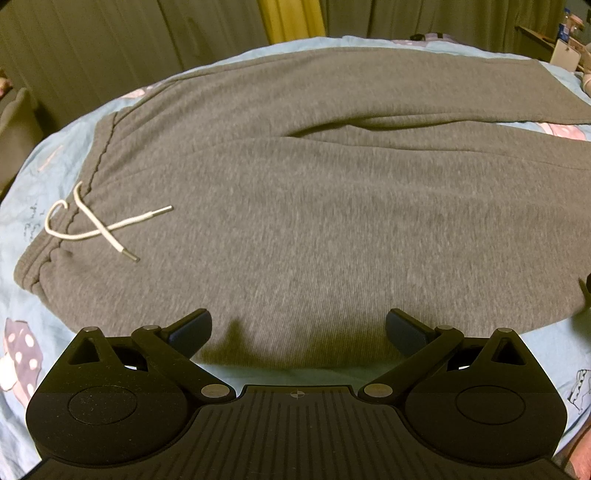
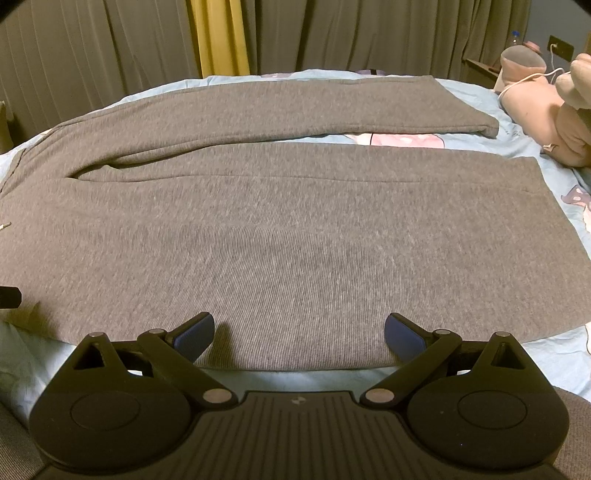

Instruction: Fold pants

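Grey sweatpants (image 1: 295, 206) lie flat on the bed, waistband to the left with a white drawstring (image 1: 92, 225), both legs spread out to the right. In the right wrist view the near leg (image 2: 295, 251) lies across the frame and the far leg (image 2: 288, 107) behind it. My left gripper (image 1: 298, 332) is open and empty over the near edge of the pants by the hip. My right gripper (image 2: 299, 336) is open and empty over the near edge of the near leg. The tip of the left gripper shows at the left edge (image 2: 9, 297).
The bed has a light blue patterned sheet (image 1: 33, 184). Pink plush toys (image 2: 546, 107) and a white cable lie at the far right. Olive curtains (image 2: 332, 33) with a yellow panel hang behind the bed.
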